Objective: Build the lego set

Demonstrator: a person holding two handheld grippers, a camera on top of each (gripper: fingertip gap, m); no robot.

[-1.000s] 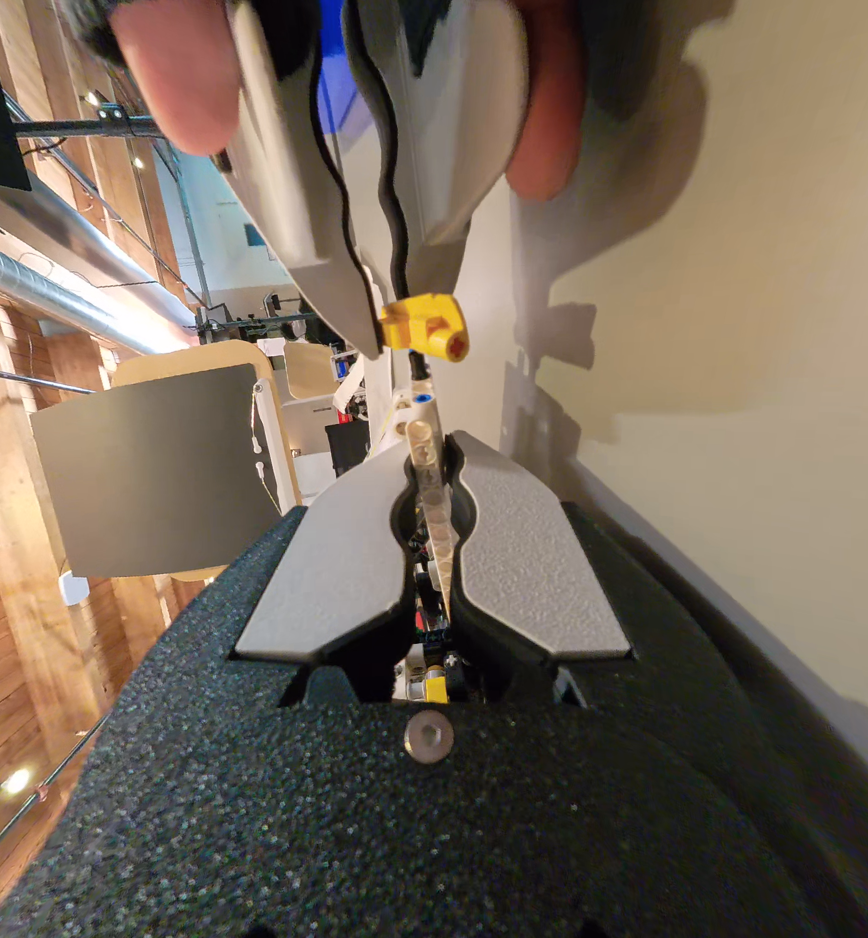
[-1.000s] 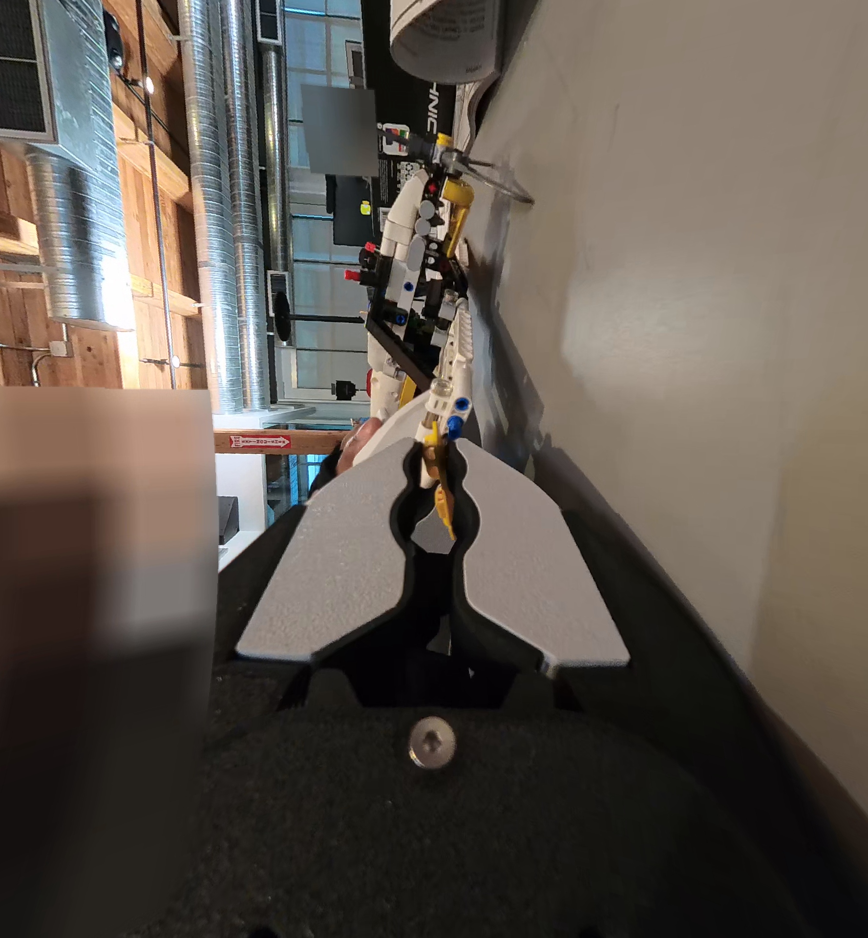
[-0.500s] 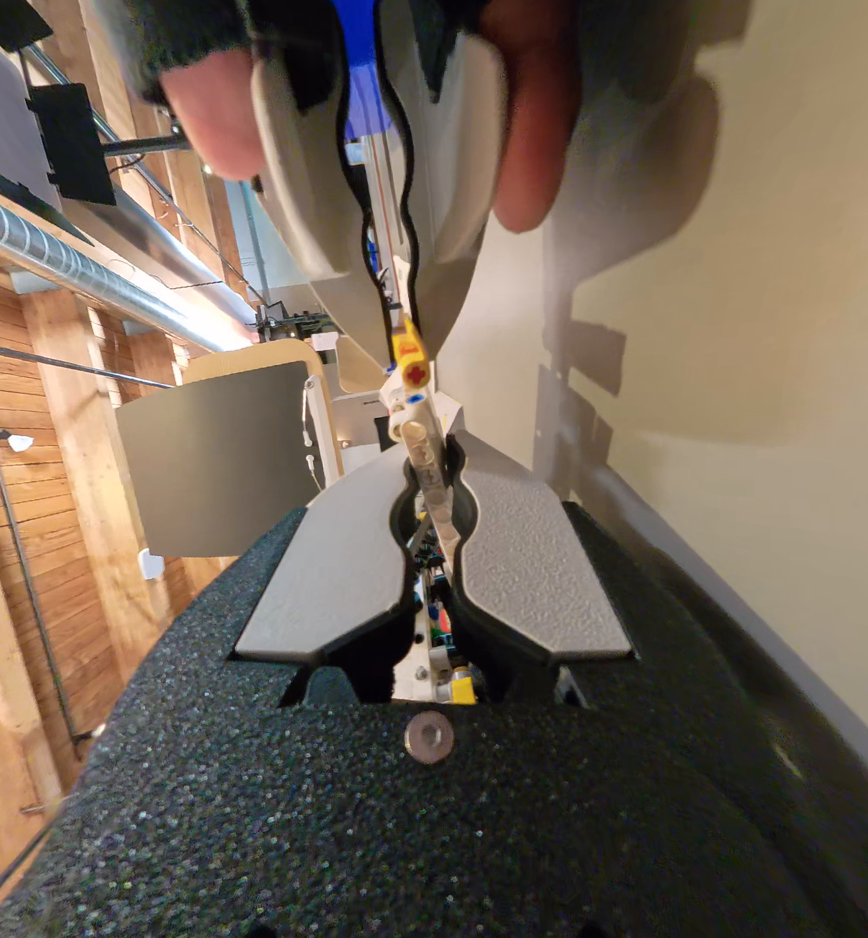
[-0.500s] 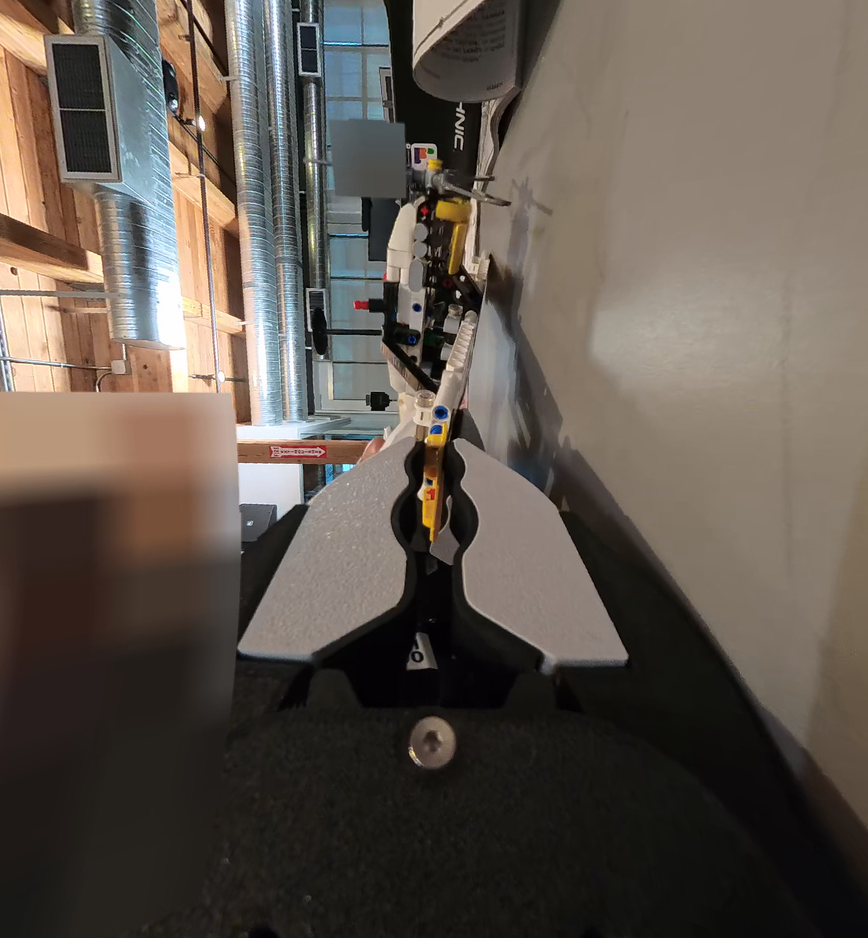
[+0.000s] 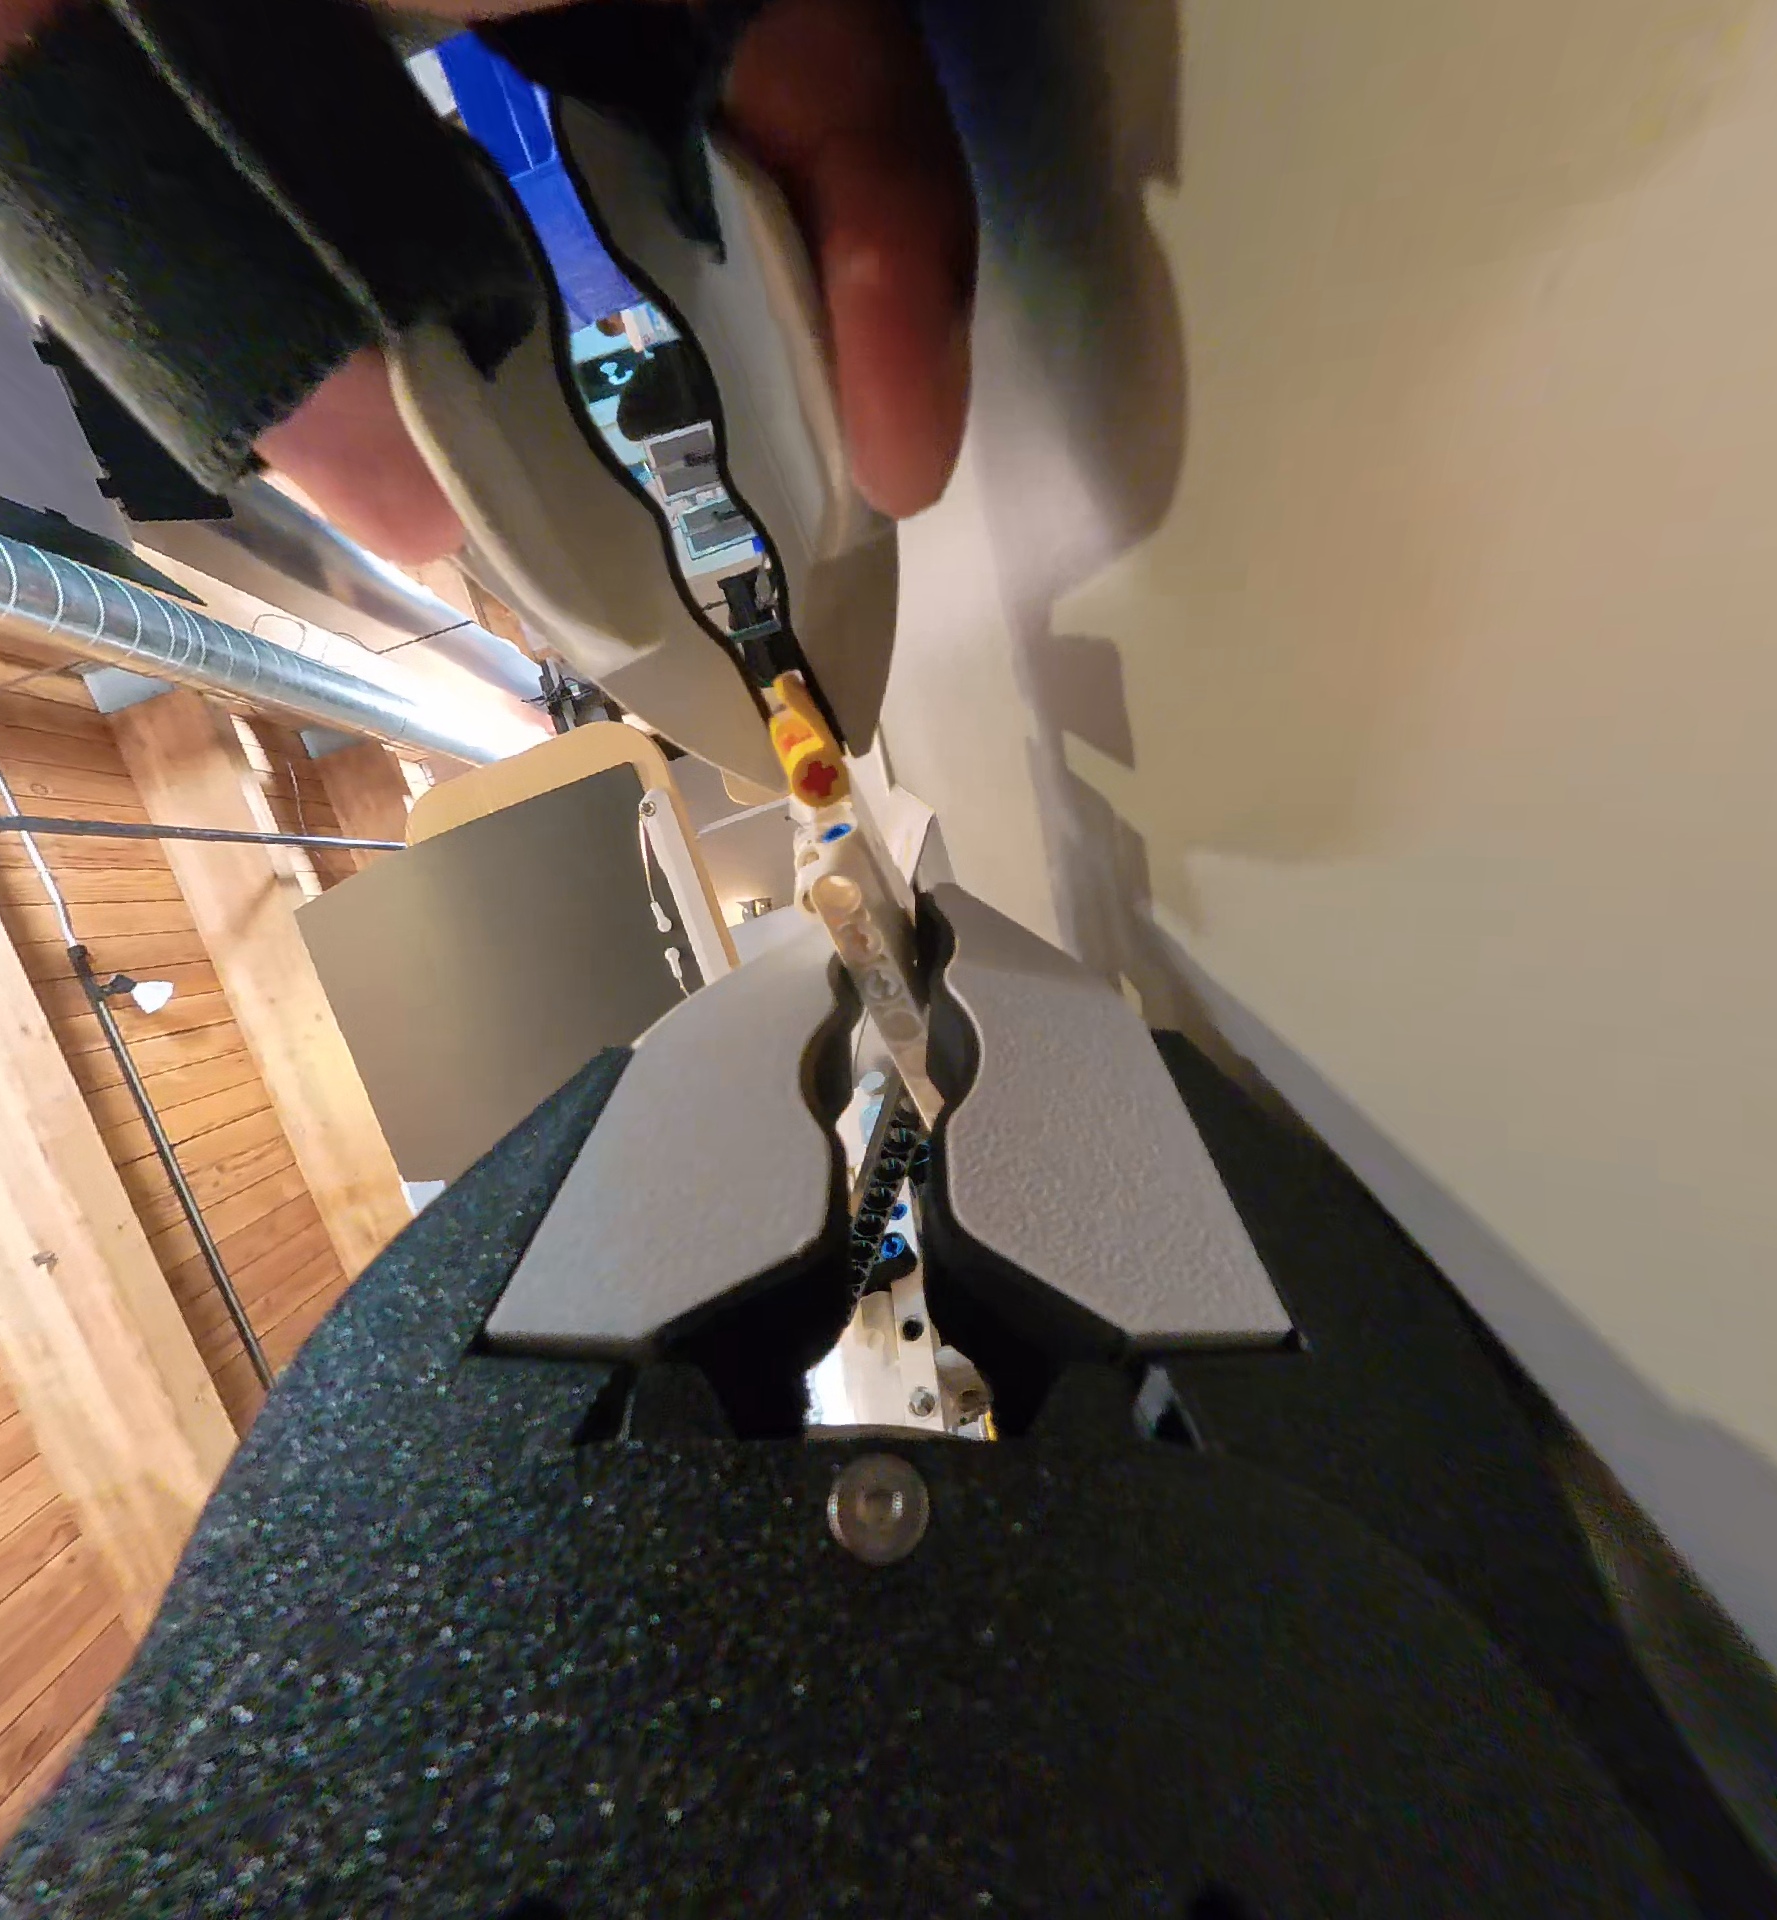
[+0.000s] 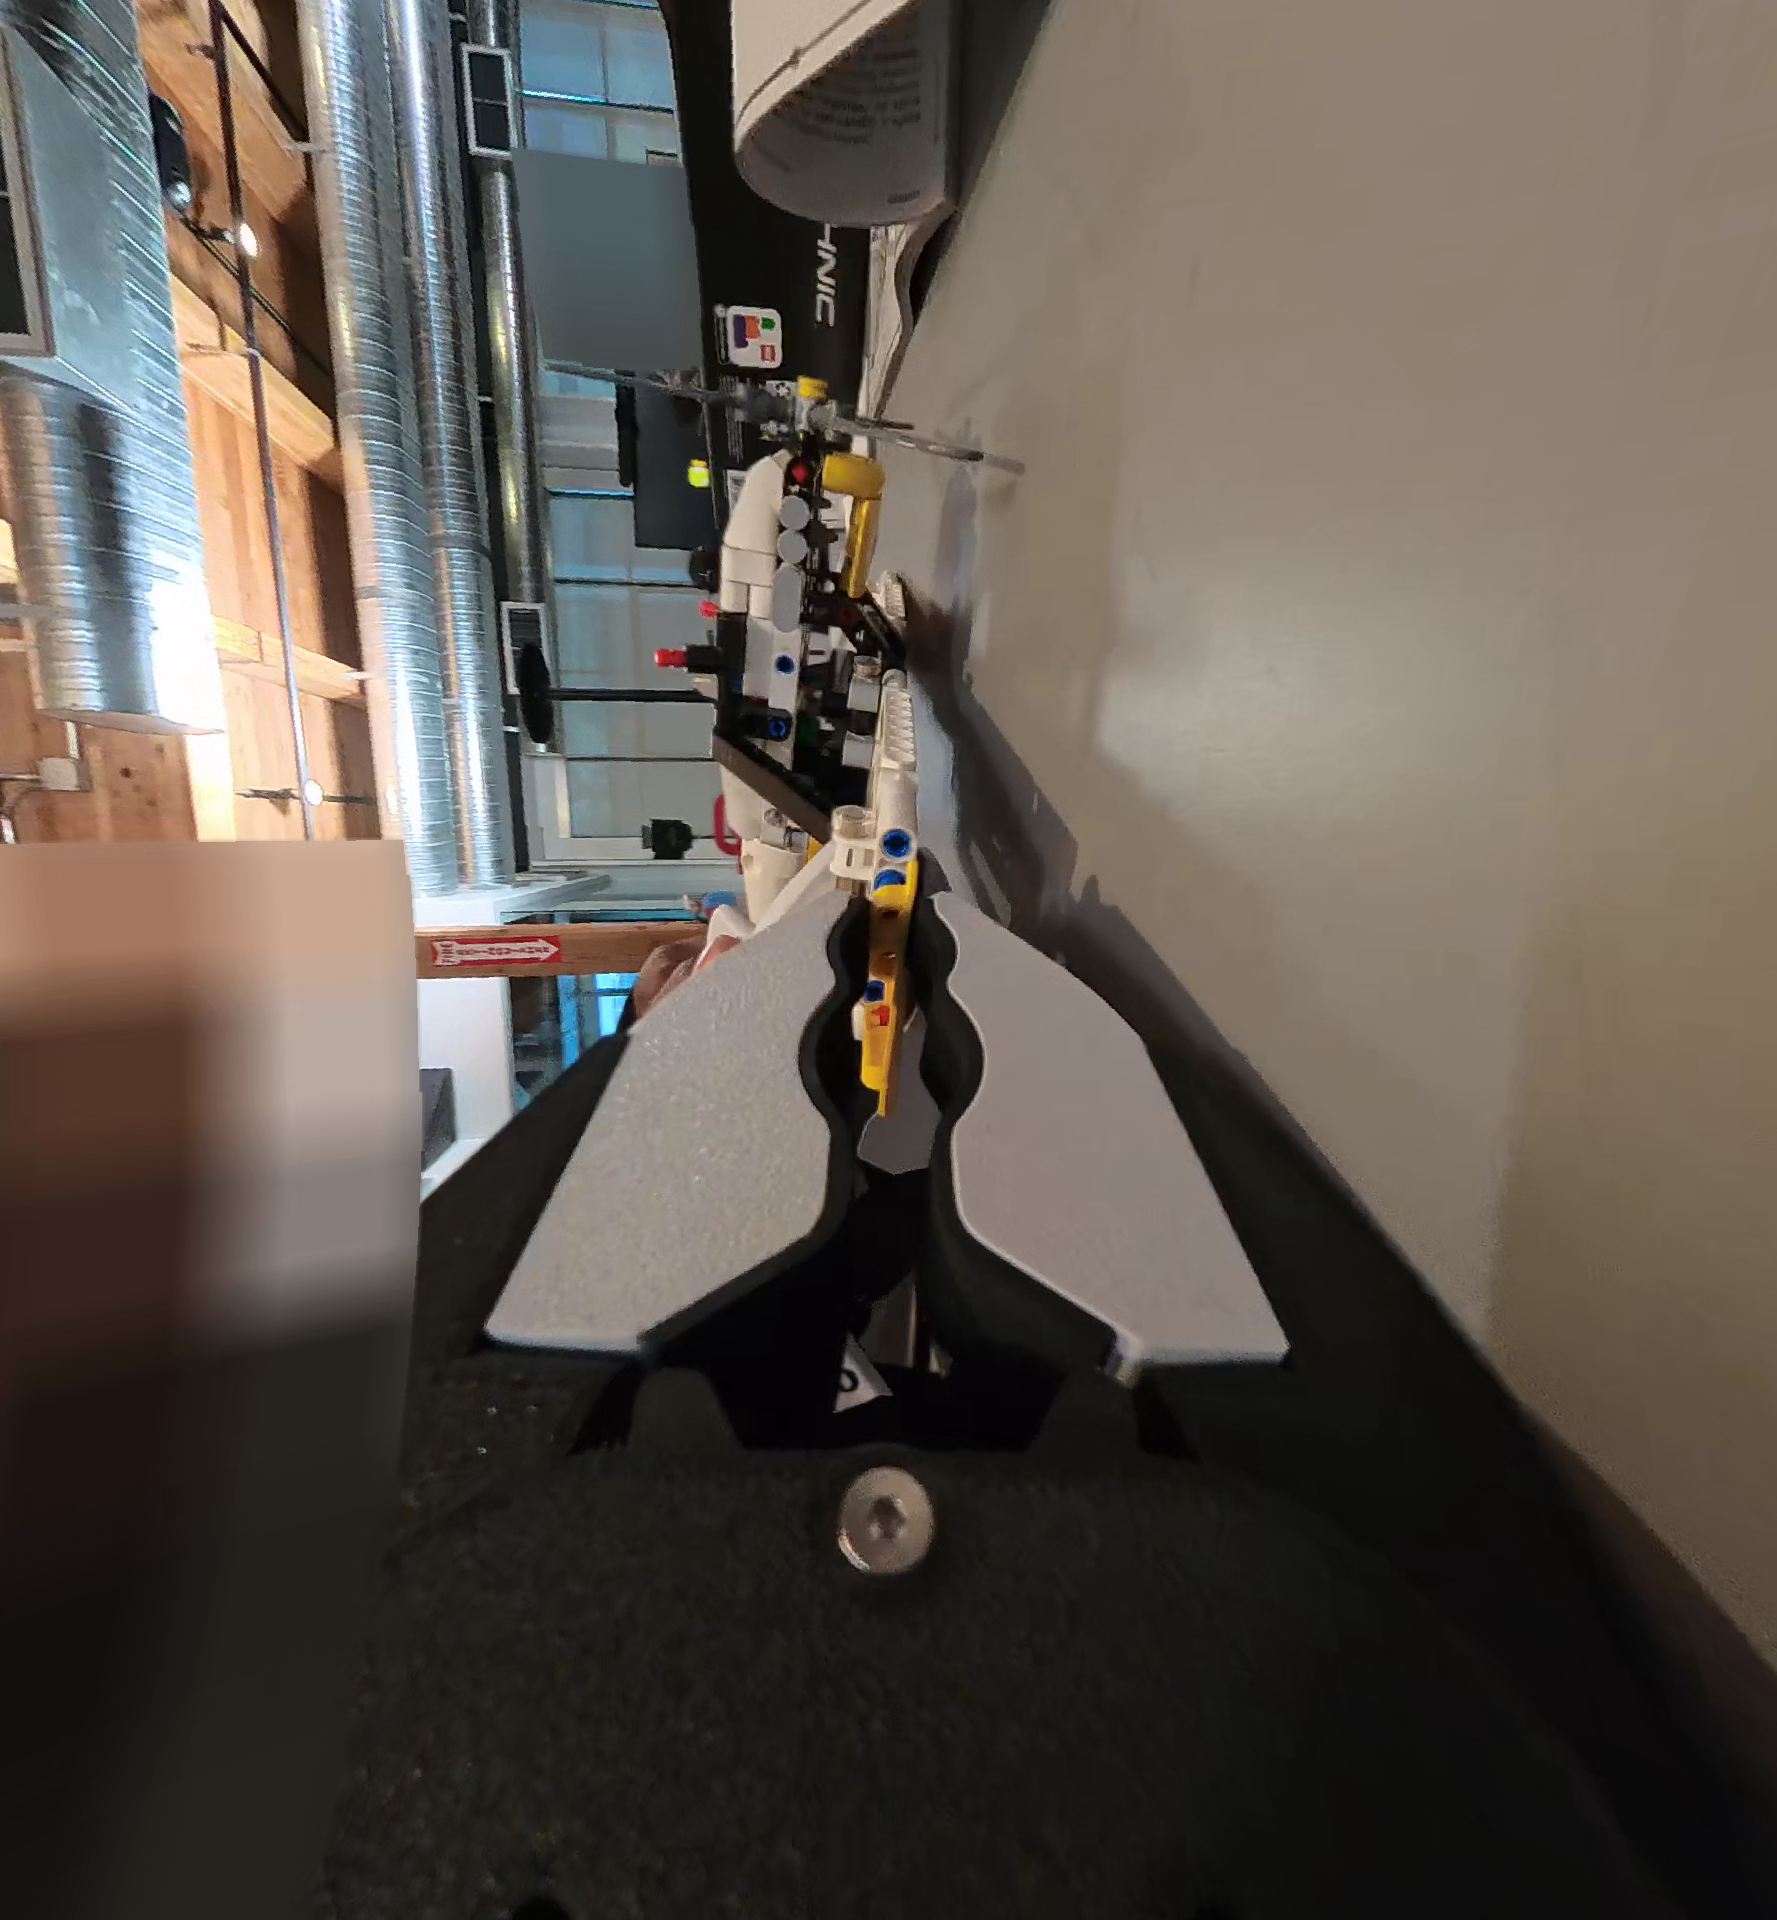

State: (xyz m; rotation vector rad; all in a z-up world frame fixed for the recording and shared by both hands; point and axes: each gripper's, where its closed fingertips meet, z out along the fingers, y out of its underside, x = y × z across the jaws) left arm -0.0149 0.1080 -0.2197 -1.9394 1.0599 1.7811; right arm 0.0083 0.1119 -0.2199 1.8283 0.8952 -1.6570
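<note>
In the left wrist view my left gripper [image 5: 889, 935] is shut on a white perforated beam [image 5: 879, 982] of a toy brick model. The beam's end carries a white connector with a blue pin [image 5: 827, 836]. My right gripper [image 5: 801, 717] comes in from above, held by a gloved hand [image 5: 863, 312], and is shut on a yellow piece with a red cross axle [image 5: 809, 758] that meets that connector. In the right wrist view my right gripper [image 6: 889, 914] grips the yellow beam [image 6: 884, 997] against the connector with blue pins [image 6: 868, 847]. The white, black and yellow model [image 6: 801, 623] stretches away beyond it.
The cream table top [image 6: 1383, 623] fills the right side of both views. A black box [image 6: 759, 260] and a curled booklet [image 6: 842, 114] lie past the model. A grey and wood chair [image 5: 489, 966] and metal ducts [image 6: 396, 416] stand in the background. Both grippers' tips are close together, under 4 cm apart.
My right gripper has turned the yellow piece end-on and brought it down onto the connector at the white beam's end. Both grippers have stayed shut on their pieces.
</note>
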